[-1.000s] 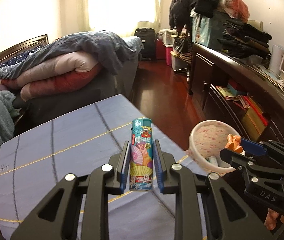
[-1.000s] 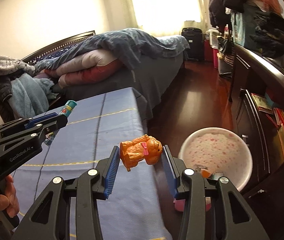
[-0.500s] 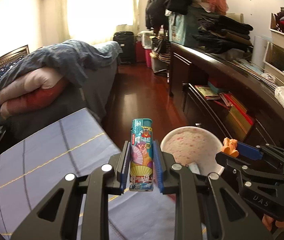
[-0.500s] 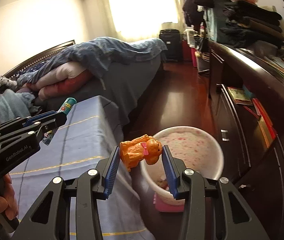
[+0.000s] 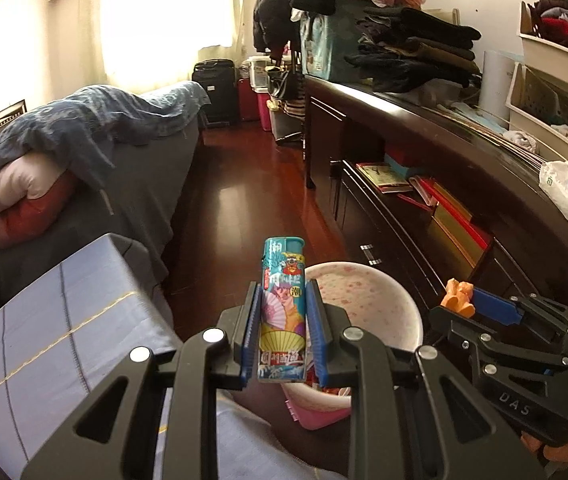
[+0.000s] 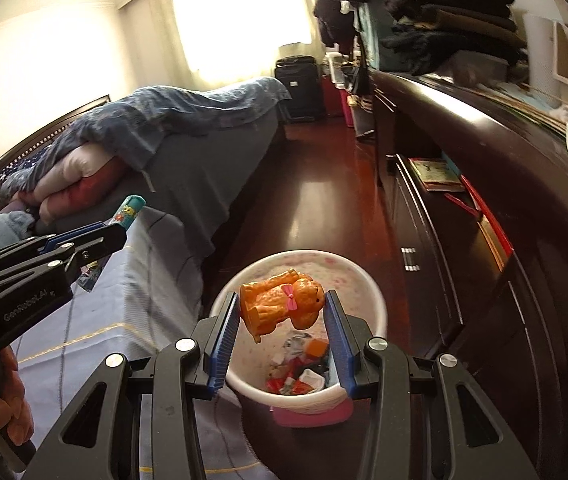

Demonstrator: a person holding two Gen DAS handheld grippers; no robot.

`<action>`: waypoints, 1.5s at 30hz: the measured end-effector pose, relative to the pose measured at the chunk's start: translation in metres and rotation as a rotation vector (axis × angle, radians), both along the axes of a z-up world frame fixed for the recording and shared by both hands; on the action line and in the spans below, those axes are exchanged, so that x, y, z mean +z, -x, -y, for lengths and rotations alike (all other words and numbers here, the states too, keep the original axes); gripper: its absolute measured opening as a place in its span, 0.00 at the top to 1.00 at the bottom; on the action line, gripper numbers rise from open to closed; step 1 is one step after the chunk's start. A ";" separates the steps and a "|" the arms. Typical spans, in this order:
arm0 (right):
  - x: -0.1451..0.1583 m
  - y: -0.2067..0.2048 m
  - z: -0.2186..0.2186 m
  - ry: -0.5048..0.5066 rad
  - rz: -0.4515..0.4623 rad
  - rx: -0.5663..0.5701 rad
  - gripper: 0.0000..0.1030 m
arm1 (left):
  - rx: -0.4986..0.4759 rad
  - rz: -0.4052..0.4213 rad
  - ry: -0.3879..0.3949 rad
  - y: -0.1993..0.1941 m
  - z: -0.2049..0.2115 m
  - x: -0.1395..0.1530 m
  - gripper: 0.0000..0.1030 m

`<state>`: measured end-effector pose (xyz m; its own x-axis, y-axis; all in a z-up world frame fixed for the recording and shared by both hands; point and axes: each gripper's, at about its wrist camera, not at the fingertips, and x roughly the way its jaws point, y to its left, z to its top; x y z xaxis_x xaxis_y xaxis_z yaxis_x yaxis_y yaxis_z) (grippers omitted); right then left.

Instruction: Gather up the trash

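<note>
My left gripper [image 5: 282,320] is shut on an upright teal printed lighter [image 5: 282,312], held at the table's right edge beside the trash bin [image 5: 380,300]. It also shows in the right wrist view [image 6: 123,216]. My right gripper [image 6: 282,320] is shut on an orange toy dog [image 6: 284,304] and holds it above the white, pink-speckled bin [image 6: 364,280], which has several wrappers [image 6: 300,368] inside. The dog [image 5: 458,292] and right gripper also show at the right of the left wrist view.
A table with a blue-grey cloth [image 5: 63,320] lies to the left. A bed with piled quilts [image 5: 63,152] stands behind it. A dark wooden cabinet [image 5: 424,168] with books and clothes runs along the right. Red-brown floor [image 5: 251,184] lies between.
Both grippers have swung right, off the table toward the bin. The right gripper with the dog now hangs over the bin's opening. Both grips are unchanged.
</note>
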<state>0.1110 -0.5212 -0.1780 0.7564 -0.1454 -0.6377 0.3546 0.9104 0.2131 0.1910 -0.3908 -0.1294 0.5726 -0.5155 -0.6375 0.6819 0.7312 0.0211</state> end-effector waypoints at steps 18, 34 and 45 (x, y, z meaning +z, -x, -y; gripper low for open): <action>-0.025 -0.002 0.038 -0.026 -0.021 -0.061 0.58 | -0.040 -0.028 -0.031 -0.006 0.051 -0.026 0.77; -0.072 -0.046 0.046 -0.008 -0.100 -0.011 0.58 | -0.020 -0.116 -0.045 -0.035 0.068 -0.061 0.76; -0.086 -0.052 0.041 0.027 -0.101 -0.007 0.41 | 0.005 -0.111 0.025 -0.036 0.049 -0.048 0.41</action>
